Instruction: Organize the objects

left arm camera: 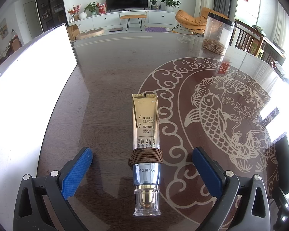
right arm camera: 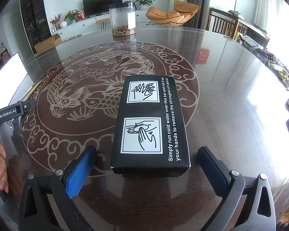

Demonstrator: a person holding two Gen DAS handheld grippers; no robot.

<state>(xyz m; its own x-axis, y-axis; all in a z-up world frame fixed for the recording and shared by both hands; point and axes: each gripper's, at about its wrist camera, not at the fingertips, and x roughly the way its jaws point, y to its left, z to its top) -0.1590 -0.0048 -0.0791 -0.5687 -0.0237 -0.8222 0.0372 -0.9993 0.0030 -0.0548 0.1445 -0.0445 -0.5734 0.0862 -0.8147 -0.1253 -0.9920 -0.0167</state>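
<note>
A gold and silver cream tube (left arm camera: 146,134) lies flat on the dark glass table, clear cap toward me, with a brown hair tie (left arm camera: 145,156) wound around it. My left gripper (left arm camera: 142,162) stands open, a blue pad on each side of the tube's lower half without touching it. In the right wrist view a black box (right arm camera: 151,125) with white hand-washing pictures lies flat on the table. The right gripper (right arm camera: 147,162) is open too, its fingers flanking the box's near end with a gap on each side.
A clear plastic jar (left arm camera: 217,34) (right arm camera: 123,20) with brown bits at its bottom stands at the table's far side. A bright white panel (left arm camera: 28,77) stands along the left. The other gripper's handle (right arm camera: 11,111) and a hand (right arm camera: 2,165) show at the left edge.
</note>
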